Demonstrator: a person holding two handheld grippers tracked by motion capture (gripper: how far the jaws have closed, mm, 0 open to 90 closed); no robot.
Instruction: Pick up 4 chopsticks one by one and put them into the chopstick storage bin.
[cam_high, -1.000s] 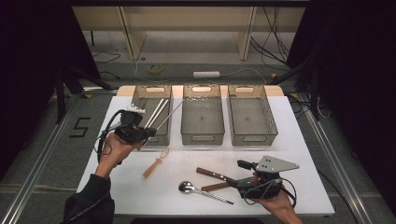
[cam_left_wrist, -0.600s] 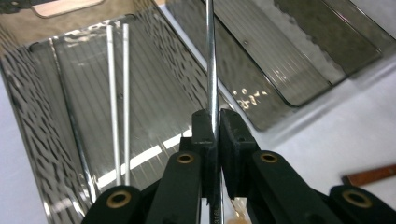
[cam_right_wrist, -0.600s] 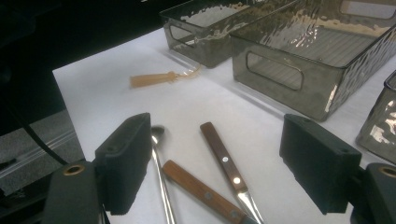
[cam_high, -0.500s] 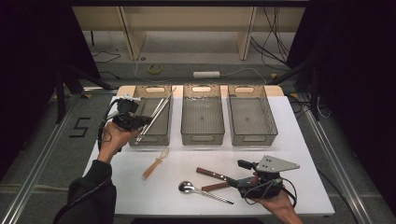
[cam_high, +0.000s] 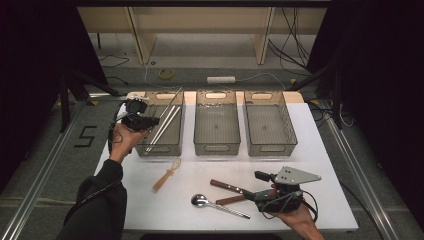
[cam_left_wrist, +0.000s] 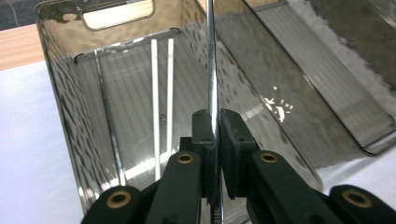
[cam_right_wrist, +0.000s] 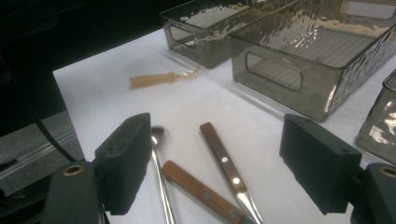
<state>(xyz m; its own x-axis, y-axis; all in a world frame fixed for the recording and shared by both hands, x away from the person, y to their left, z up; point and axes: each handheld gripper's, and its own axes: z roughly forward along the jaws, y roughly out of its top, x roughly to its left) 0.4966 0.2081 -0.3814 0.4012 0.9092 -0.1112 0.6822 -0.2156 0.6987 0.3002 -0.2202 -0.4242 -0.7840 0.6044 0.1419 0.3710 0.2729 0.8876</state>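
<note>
A white table (cam_high: 320, 150) carries three smoky plastic bins (cam_high: 216, 129) in a row at twelve o'clock. Toward six lie a small whisk (cam_high: 168, 173) (wooden-handled), a metal spoon (cam_high: 218, 205) and two wooden-handled knives (cam_high: 231, 193), crossing each other.

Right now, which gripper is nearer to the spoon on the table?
Right. The right gripper is open beside the spoon near the table's front edge; the left gripper is far off at the left bin, shut on a metal rod.

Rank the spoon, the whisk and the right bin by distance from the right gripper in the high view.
From the right gripper:
1. Spoon, just left of it, near the front edge.
2. Right bin, behind it.
3. Whisk, farthest left, before the left bin.
</note>
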